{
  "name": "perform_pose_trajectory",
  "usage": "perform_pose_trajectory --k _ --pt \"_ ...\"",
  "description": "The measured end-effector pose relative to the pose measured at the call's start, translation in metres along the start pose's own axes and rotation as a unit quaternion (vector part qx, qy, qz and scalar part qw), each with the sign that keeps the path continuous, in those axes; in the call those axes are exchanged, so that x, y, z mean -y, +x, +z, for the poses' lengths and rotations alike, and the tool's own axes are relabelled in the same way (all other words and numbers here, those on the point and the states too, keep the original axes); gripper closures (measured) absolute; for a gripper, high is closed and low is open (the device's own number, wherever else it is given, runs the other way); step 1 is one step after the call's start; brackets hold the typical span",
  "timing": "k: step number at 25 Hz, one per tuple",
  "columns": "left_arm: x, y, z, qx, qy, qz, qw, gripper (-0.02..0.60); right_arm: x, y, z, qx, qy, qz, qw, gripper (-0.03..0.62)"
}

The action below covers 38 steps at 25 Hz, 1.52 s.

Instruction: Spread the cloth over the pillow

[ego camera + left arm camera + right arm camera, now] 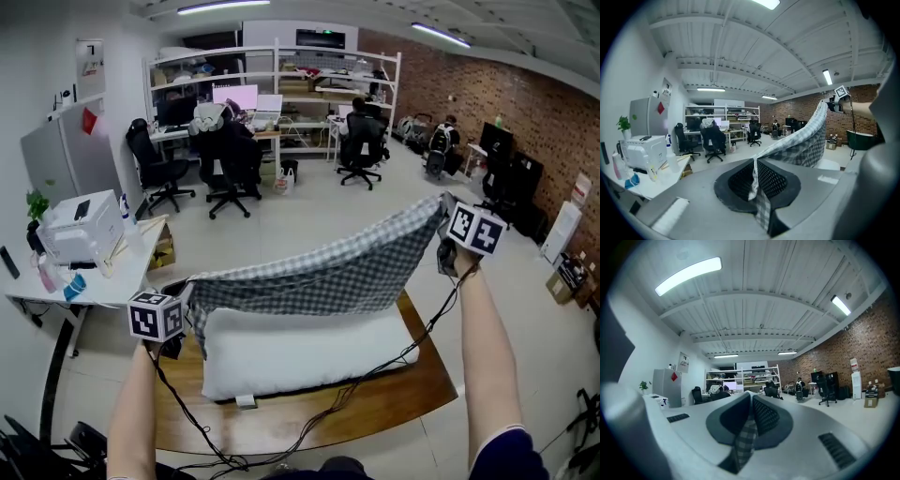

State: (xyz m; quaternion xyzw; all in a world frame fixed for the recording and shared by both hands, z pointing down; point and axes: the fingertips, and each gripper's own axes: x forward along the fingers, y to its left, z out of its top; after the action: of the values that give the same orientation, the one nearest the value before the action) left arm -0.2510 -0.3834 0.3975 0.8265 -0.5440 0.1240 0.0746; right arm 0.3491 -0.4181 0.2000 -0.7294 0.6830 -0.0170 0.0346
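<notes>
A grey-and-white checked cloth [328, 272] hangs stretched in the air above a white pillow [305, 352] that lies on a wooden table [394, 398]. My left gripper [178, 314] is shut on the cloth's near left corner, low beside the pillow's left end. My right gripper [448, 230] is shut on the far right corner, held higher. In the left gripper view the cloth [797, 145] runs from the pinched jaws [756, 180] up toward the other gripper [834, 104]. The right gripper view shows a checked strip [745, 437] clamped between its pads [751, 420].
A white side table [84, 272] with a printer [80, 230] and bottles stands at the left. Office chairs [230, 169] and desks fill the room behind. Black cables [309, 422] trail over the table's front edge.
</notes>
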Motion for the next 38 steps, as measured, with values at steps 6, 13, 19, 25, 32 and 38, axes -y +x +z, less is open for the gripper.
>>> perform_pose_trajectory --k 6,13,19,25,32,38 --pt "-0.002 0.028 -0.007 -0.025 0.007 0.024 0.9994 0.561 0.009 0.024 -0.021 -0.009 -0.001 0.013 1.0 0.57" --pt "0.002 0.058 -0.05 -0.075 0.004 0.049 0.9959 0.561 0.024 0.06 -0.088 -0.053 0.013 0.033 0.998 0.569" --pt "0.015 0.071 -0.091 -0.107 0.0 0.045 0.9933 0.561 0.03 0.062 -0.143 -0.09 0.025 0.033 0.995 0.569" --pt "0.025 0.075 -0.123 -0.126 0.003 0.031 0.9916 0.561 0.031 0.053 -0.178 -0.116 0.033 0.011 0.993 0.569" --pt "0.055 0.067 -0.152 -0.135 0.016 -0.034 0.9901 0.513 0.028 0.046 -0.196 -0.135 0.022 0.005 0.991 0.569" --pt "0.062 0.05 -0.16 -0.135 0.034 -0.072 0.9876 0.353 0.017 0.048 -0.195 -0.138 0.014 0.007 0.99 0.569"
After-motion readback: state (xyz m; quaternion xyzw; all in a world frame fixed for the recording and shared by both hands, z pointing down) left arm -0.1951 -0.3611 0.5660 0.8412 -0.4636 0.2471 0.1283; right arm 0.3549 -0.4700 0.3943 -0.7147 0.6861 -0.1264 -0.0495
